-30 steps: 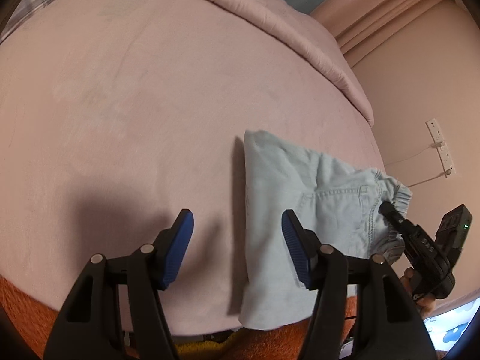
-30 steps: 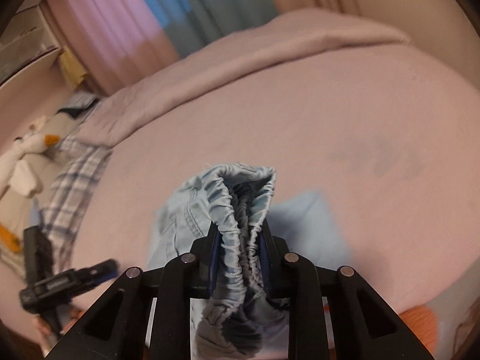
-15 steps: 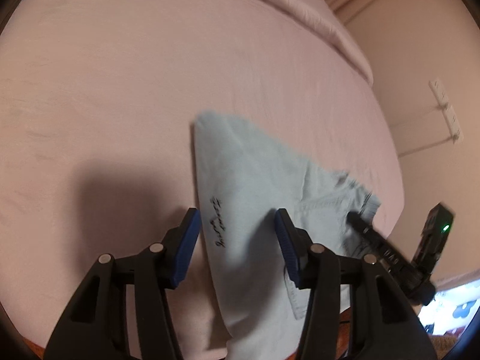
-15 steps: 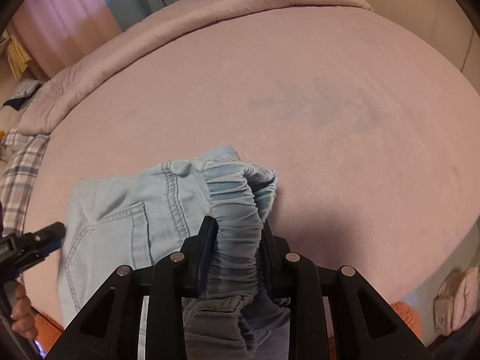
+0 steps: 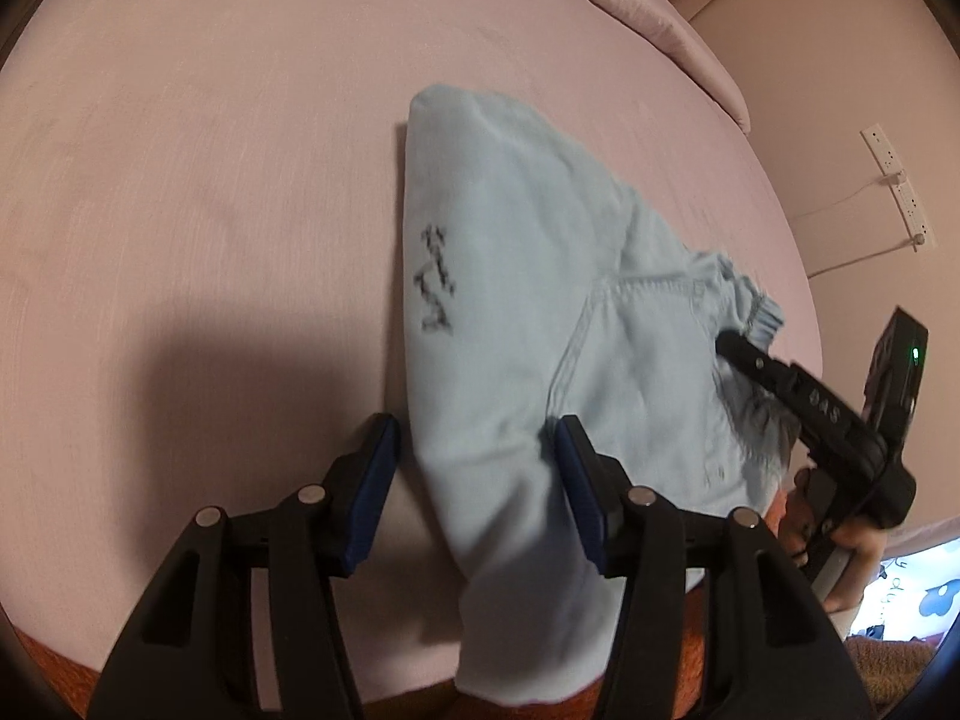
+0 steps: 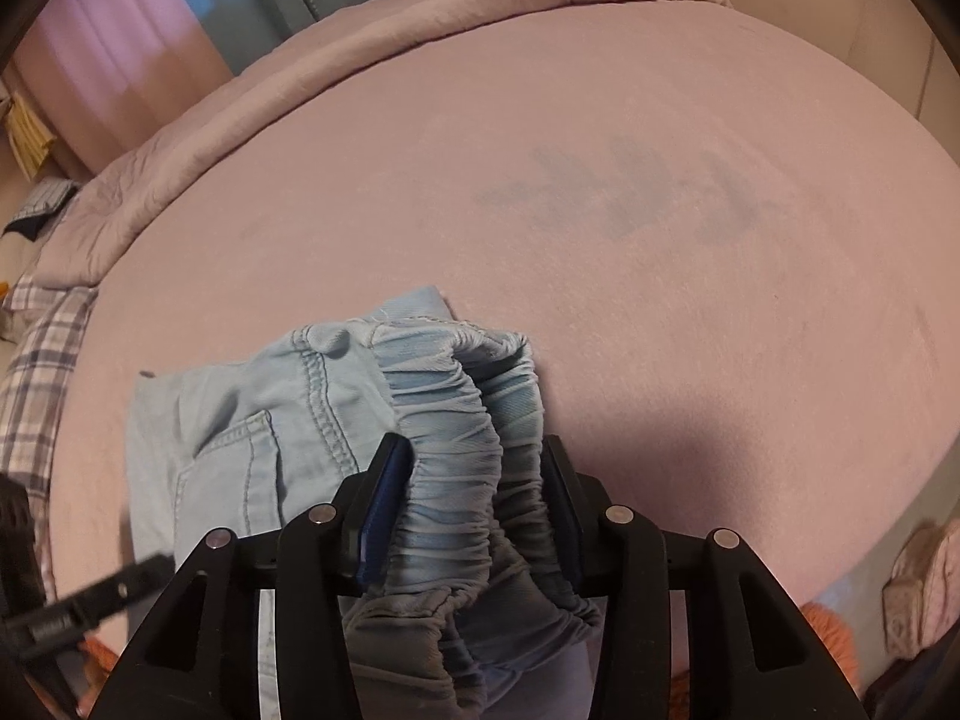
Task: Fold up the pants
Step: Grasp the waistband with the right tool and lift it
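Light blue denim pants lie folded on the pink bed, with a dark embroidered mark on the upper layer. My left gripper is open, its blue pads on either side of the near folded edge of the pants. My right gripper has its jaws parted around the bunched elastic waistband, which still sits between the pads. The right gripper also shows in the left wrist view at the waistband end.
A rolled pink duvet lies along the far side of the bed. A plaid cloth is at the left. An orange blanket hangs at the near bed edge. A wall socket strip is on the right.
The right jaws have widened around the waistband and lowered it onto the bed. The left gripper has moved closer over the folded edge of the pants.
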{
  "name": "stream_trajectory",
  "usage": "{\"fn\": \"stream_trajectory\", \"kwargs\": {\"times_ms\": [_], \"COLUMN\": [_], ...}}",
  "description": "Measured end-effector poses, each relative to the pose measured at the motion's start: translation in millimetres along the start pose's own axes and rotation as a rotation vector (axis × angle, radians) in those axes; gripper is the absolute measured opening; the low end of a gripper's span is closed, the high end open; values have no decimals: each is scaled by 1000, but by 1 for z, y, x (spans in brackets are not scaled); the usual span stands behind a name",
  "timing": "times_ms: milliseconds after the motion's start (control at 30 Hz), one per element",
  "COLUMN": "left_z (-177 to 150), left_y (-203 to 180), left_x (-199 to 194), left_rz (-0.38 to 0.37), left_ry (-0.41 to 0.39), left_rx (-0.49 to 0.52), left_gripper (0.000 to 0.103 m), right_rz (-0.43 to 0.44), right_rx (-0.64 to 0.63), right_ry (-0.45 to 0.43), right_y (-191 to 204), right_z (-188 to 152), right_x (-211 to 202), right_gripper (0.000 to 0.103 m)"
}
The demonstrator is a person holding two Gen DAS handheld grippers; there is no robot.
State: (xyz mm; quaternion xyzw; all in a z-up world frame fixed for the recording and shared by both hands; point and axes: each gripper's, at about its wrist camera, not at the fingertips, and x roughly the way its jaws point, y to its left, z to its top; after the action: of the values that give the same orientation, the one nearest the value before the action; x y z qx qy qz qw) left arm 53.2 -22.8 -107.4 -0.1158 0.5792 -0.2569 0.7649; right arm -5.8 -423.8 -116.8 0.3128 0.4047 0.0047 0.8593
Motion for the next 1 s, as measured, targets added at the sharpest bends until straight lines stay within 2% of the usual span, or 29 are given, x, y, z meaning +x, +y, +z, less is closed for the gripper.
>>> {"fn": "stream_trajectory", "kwargs": {"times_ms": [333, 467, 1000], "left_z": [-24, -30, -36], "left_y": [-3, -2, -9], "left_x": [-8, -9, -3], "left_rz": [-20, -25, -24], "left_ry": [35, 41, 58], "left_rx": [17, 10, 4], "left_gripper": [55, 56, 56], "right_rz": [-33, -65, -56], "right_rx": [-10, -12, 3], "right_ry": [-19, -24, -36], "right_y": [4, 4, -6], "right_z": [-4, -6, -19], "right_x": [-2, -2, -11], "right_gripper": [44, 51, 51]}}
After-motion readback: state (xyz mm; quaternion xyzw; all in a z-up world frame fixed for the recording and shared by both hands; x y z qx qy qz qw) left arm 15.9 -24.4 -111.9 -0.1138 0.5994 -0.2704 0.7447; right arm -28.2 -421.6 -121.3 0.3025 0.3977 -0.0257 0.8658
